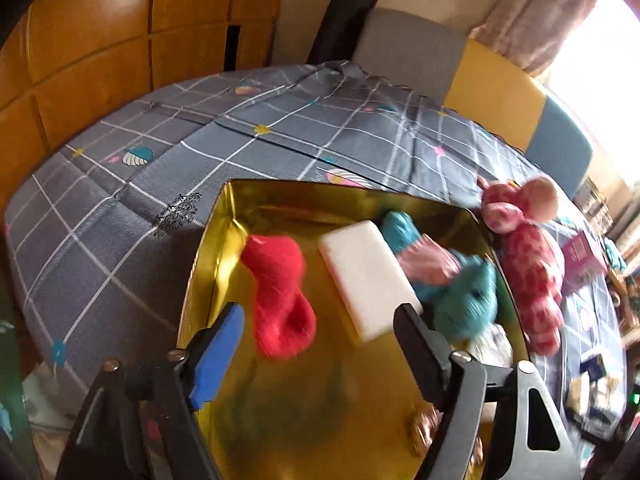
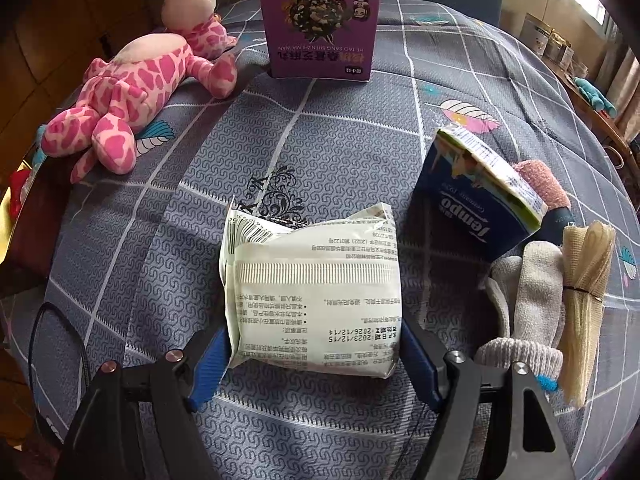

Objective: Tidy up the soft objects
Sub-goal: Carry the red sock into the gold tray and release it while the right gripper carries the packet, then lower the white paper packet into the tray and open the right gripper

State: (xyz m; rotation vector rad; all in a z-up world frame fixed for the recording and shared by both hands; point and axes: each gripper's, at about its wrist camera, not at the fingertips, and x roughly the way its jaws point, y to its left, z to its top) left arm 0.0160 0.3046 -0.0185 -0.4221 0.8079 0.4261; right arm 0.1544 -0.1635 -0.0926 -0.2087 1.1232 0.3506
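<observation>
In the left wrist view my left gripper (image 1: 316, 344) is open and empty above a gold box (image 1: 208, 264). In the box lie a red sock (image 1: 280, 292), a white sponge block (image 1: 368, 276) and a teal plush toy (image 1: 464, 292). A pink spotted plush (image 1: 528, 256) lies against the box's right rim; it also shows in the right wrist view (image 2: 132, 88). In the right wrist view my right gripper (image 2: 316, 356) is shut on a white tissue pack (image 2: 316, 288), its jaws pressing both sides, on the grey checked bedspread (image 2: 340, 140).
A purple carton (image 2: 320, 24) stands at the back. A blue Tempo tissue pack (image 2: 476, 196) leans at the right, with a pink sock (image 2: 544, 184), grey-white socks (image 2: 536, 304) and a beige bundle (image 2: 584, 292) beside it. A wooden wardrobe (image 1: 100, 40) stands behind the bed.
</observation>
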